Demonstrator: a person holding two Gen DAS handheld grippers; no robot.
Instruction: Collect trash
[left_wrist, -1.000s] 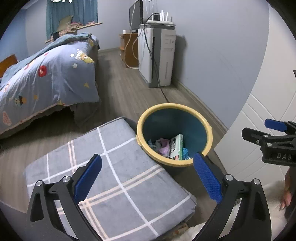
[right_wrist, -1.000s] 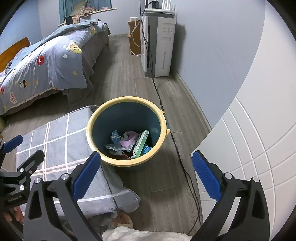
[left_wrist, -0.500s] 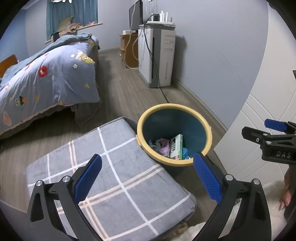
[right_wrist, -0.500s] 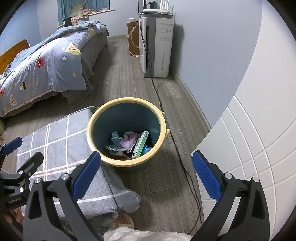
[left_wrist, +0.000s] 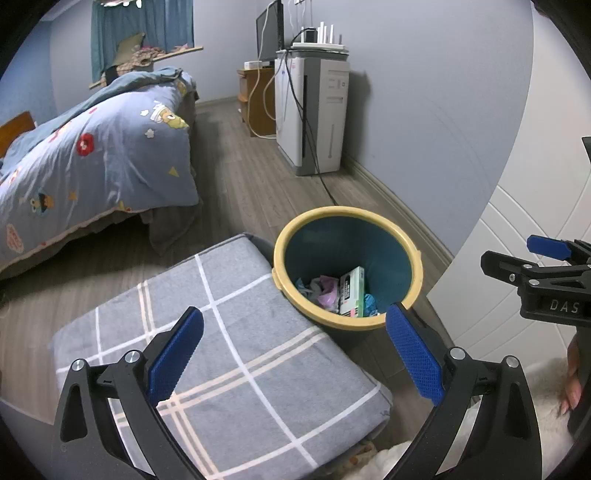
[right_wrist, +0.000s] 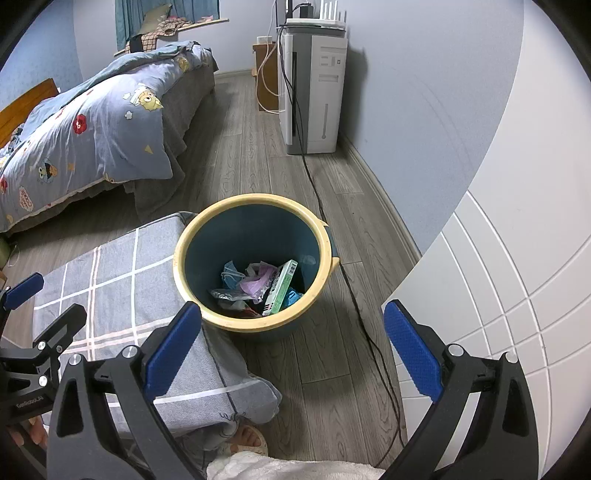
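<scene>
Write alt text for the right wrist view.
A yellow-rimmed blue trash bin stands on a grey wood floor, holding wrappers and a green box. The open, empty right gripper frames it, with a grey plaid cushion at left.

The bin (right_wrist: 255, 321) is teal inside with a pale yellow rim, holding a green-and-white box (right_wrist: 281, 288) and lilac and blue scraps. The cushion (left_wrist: 221, 354) is grey with a white check; the duvet (left_wrist: 92, 158) is blue with cartoon prints. The floor (right_wrist: 258, 173) is grey wood-grain.
</scene>
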